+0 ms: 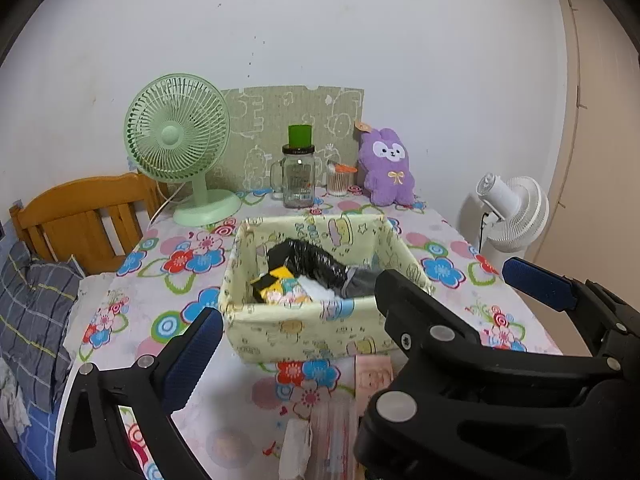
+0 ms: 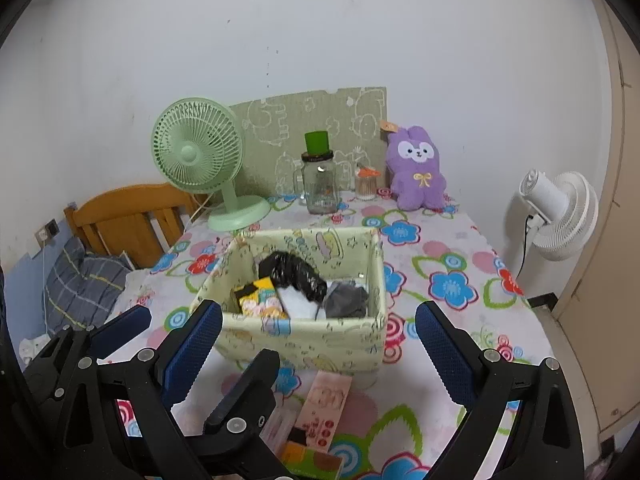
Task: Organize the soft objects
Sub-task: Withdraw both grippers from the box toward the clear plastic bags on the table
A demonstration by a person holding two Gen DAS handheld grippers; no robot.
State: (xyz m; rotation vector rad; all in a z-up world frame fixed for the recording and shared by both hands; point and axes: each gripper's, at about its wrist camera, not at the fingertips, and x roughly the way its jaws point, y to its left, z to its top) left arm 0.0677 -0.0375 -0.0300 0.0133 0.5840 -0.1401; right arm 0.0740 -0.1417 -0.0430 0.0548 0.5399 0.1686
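A pale yellow fabric box (image 1: pixel 308 326) (image 2: pixel 320 340) stands mid-table. It holds a black plastic-wrapped item (image 1: pixel 308 260) (image 2: pixel 292 270), a yellow packet (image 1: pixel 276 286) (image 2: pixel 256 294), white cloth (image 2: pixel 298 302) and a grey cloth (image 2: pixel 346 300). A purple plush rabbit (image 1: pixel 388 166) (image 2: pixel 418 168) stands upright at the back by the wall. My left gripper (image 1: pixel 320 340) is open and empty, just in front of the box. My right gripper (image 2: pixel 316 352) is open and empty, also before the box. The right gripper's body shows at the right of the left wrist view (image 1: pixel 472 344).
On the flowered tablecloth (image 2: pixel 440 256) stand a green fan (image 1: pixel 180 140), a glass jar with green lid (image 1: pixel 298 172) and a small cotton-swab jar (image 1: pixel 340 178). Packets (image 2: pixel 326 400) lie at the near edge. A wooden headboard (image 1: pixel 80 216) is left, a white fan (image 2: pixel 560 208) right.
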